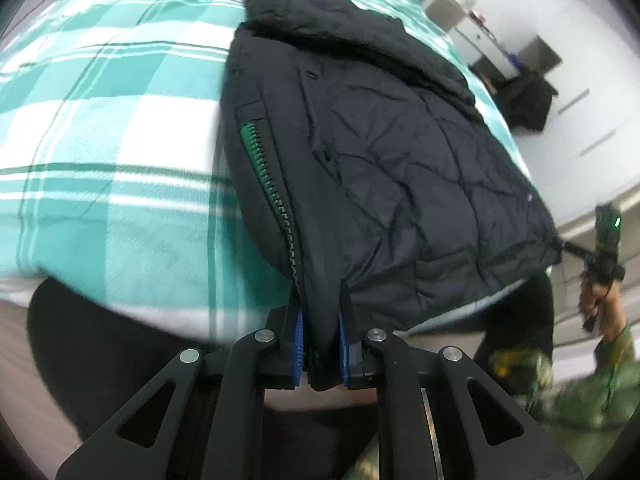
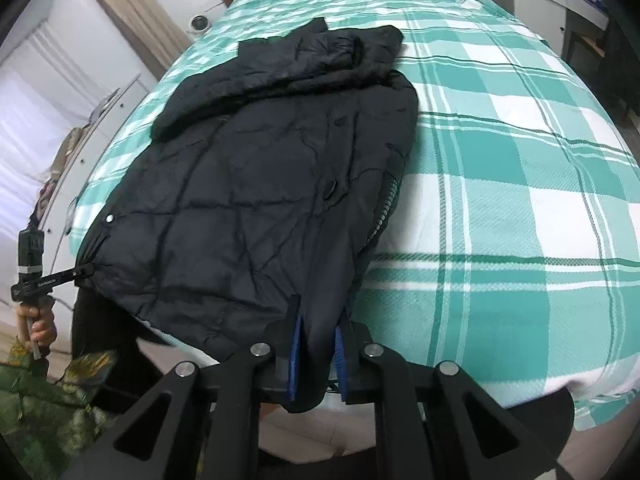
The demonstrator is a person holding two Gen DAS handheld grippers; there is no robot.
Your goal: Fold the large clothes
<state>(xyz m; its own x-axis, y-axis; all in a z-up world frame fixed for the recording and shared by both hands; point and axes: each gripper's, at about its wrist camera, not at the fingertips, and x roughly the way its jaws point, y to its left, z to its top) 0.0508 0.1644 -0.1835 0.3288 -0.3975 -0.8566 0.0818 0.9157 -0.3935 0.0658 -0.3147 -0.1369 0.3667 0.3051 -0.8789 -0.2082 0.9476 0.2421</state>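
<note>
While both grippers clamp its hem, a dark jacket (image 1: pixel 380 152) lies on the bed (image 1: pixel 100 140).
Left gripper (image 1: pixel 322 344) and right gripper (image 2: pixel 316 356): jaws nearly closed, pinching fabric.

Matt quilted cloth jacket (image 1: pixel 380 140) lies on a woven checked cotton bedspread (image 1: pixel 100 160).

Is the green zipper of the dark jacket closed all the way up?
No: in the left wrist view the green zipper on the dark jacket lies exposed and unjoined along the edge.
</note>
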